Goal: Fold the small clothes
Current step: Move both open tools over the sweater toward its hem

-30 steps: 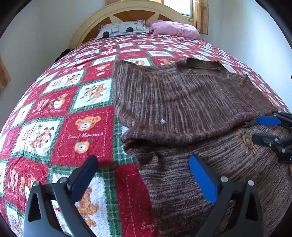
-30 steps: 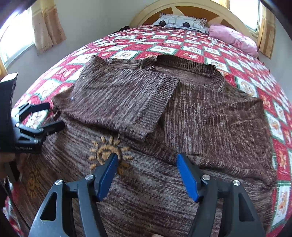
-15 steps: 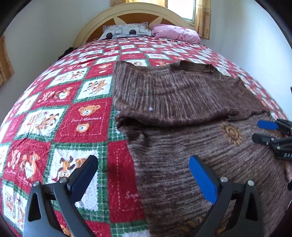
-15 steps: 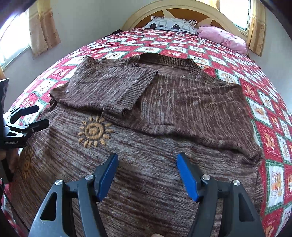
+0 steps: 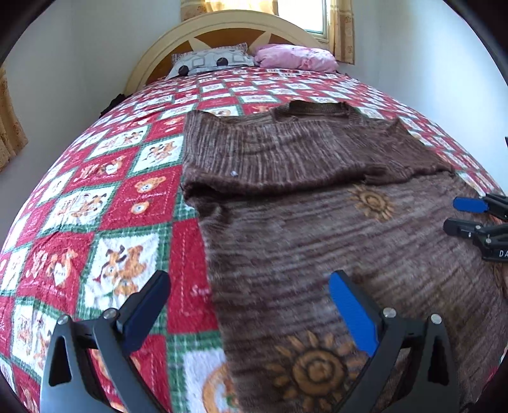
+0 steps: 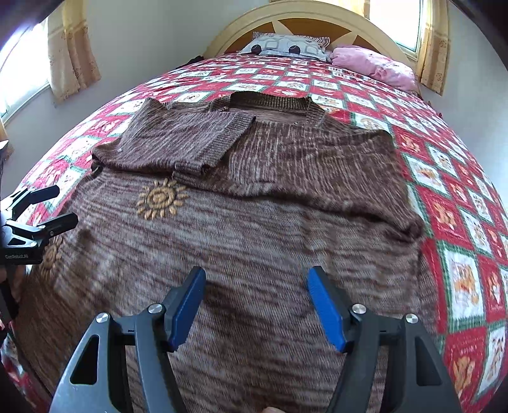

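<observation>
A brown striped knit sweater [image 5: 317,222] [image 6: 254,228] with orange sun motifs lies flat on the bed, both sleeves folded in across its chest. My left gripper [image 5: 250,292] hovers open over the sweater's left edge near the hem, nothing between its blue pads. My right gripper [image 6: 255,287] hangs open above the lower middle of the sweater, also empty. Each gripper shows at the side of the other's view: the right gripper [image 5: 457,214] at the right edge, the left gripper [image 6: 60,205] at the left edge.
A red, green and white teddy-bear quilt [image 5: 95,206] [image 6: 460,222] covers the bed. A patterned pillow [image 6: 285,46] and a pink pillow [image 6: 374,66] lie by the cream headboard [image 5: 228,25]. Curtained windows stand on the walls to either side.
Both grippers have drawn back toward the foot of the bed, away from the folded sleeves. More of the sweater's lower body and a second sun motif have come into view. Jaws kept their width.
</observation>
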{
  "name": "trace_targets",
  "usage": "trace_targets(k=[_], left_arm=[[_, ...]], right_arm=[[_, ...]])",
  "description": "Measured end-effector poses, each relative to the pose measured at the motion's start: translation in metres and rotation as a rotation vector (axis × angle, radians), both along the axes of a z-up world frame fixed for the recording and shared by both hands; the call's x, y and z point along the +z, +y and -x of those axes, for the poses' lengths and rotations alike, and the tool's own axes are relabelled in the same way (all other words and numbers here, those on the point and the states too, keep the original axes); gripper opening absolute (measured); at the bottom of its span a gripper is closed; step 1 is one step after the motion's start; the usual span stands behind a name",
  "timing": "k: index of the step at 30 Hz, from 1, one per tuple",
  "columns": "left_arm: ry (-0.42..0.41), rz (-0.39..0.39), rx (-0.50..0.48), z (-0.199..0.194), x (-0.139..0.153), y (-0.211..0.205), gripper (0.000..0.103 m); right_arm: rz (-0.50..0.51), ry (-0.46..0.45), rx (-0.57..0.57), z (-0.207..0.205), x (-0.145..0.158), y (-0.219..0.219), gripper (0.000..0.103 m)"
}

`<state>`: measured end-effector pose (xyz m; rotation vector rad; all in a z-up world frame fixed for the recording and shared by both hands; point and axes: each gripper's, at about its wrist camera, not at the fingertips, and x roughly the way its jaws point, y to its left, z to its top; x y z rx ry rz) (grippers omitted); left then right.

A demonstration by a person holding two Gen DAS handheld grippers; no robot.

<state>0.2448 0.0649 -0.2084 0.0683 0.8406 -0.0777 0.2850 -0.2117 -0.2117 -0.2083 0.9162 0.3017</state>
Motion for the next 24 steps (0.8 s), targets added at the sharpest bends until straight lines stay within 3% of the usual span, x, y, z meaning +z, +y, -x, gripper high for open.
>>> trace_targets(k=[24], left_arm=[[-0.045,0.000,-0.027,0.070,0.002,-0.027,0.102]], right_arm=[[0.019,-0.065,-0.038,0.082,-0.001,-0.026,0.068]])
